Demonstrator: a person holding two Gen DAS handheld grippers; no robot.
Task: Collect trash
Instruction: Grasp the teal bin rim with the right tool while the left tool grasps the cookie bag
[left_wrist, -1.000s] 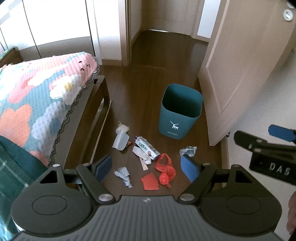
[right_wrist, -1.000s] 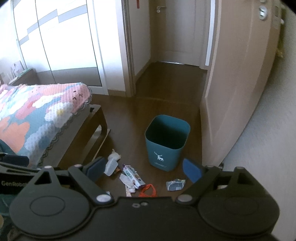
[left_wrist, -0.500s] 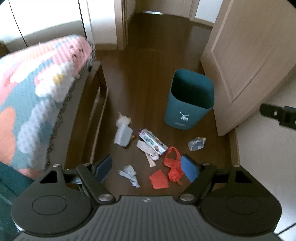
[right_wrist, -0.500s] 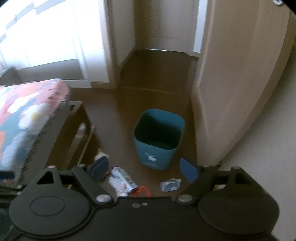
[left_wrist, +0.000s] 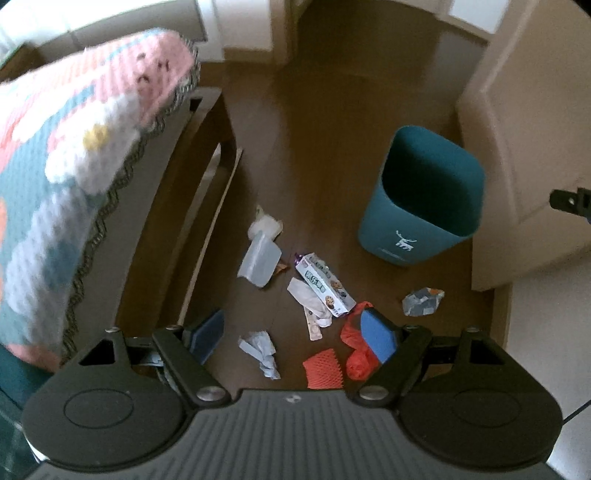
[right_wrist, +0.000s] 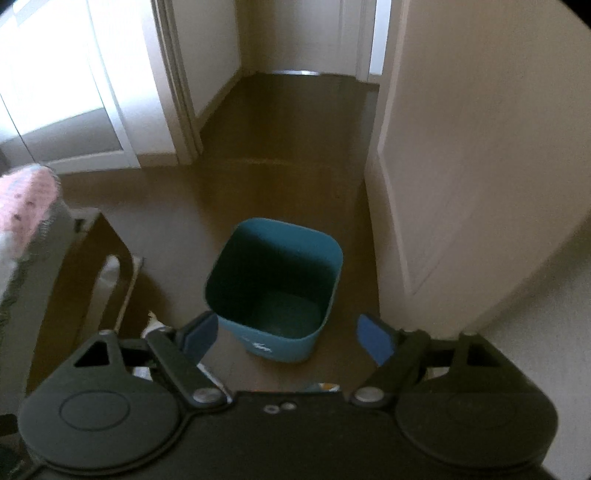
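A teal bin (left_wrist: 424, 206) stands on the dark wood floor; it also shows in the right wrist view (right_wrist: 275, 288), empty inside. Trash lies left of and in front of it: a clear plastic cup (left_wrist: 260, 258), a cookie box (left_wrist: 325, 284), white wrappers (left_wrist: 310, 302), crumpled blue paper (left_wrist: 260, 349), red mesh (left_wrist: 325, 371), a red bag (left_wrist: 356, 360) and a crumpled foil wrapper (left_wrist: 421, 301). My left gripper (left_wrist: 295, 338) is open and empty, above the trash. My right gripper (right_wrist: 288, 338) is open and empty, above the bin's near side.
A bed with a pink, teal and white blanket (left_wrist: 74, 155) and a dark wooden frame (left_wrist: 177, 206) fills the left. An open door (left_wrist: 524, 140) stands right of the bin. A doorway (right_wrist: 295, 48) leads to a hallway beyond.
Both grippers have moved forward and tilted down. The trash and bin now appear closer, and the right gripper has come to hover over the bin. Both stayed open.
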